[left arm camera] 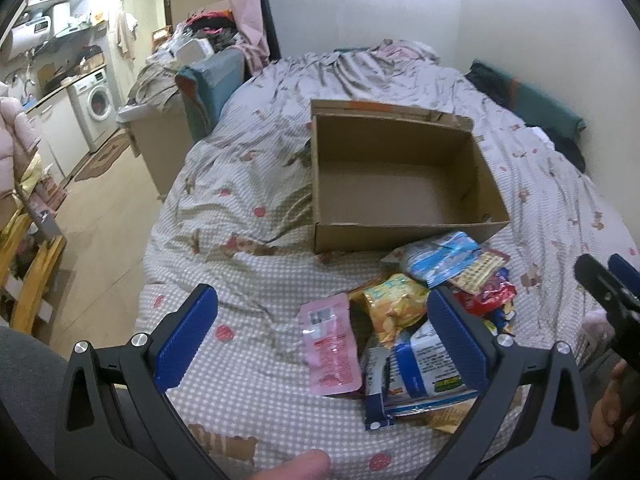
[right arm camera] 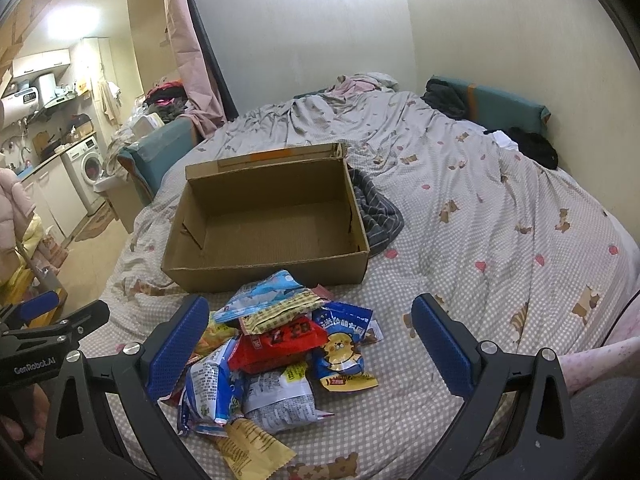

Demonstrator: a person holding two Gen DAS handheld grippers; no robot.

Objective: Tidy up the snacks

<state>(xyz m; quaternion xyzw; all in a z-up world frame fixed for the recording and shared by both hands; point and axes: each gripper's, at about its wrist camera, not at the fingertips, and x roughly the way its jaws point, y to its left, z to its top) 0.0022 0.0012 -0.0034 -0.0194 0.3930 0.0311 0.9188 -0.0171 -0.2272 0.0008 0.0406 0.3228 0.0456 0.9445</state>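
An open, empty cardboard box (left arm camera: 400, 184) sits on the bed; it also shows in the right wrist view (right arm camera: 264, 220). A heap of snack packets (right arm camera: 280, 352) lies in front of it, with a red packet (right arm camera: 280, 344) on top and a blue bear packet (right arm camera: 344, 348) on its right. In the left wrist view the heap (left arm camera: 424, 320) includes a pink pouch (left arm camera: 332, 348) and a yellow bag (left arm camera: 396, 304). My left gripper (left arm camera: 320, 320) is open above the pink pouch. My right gripper (right arm camera: 308, 332) is open over the heap. Both are empty.
The bed has a checked quilt (right arm camera: 500, 240). A striped grey cloth (right arm camera: 376, 216) lies to the right of the box. Dark clothes (right arm camera: 532, 148) lie near the far wall. Left of the bed are the floor, a washing machine (left arm camera: 96, 104) and cabinets.
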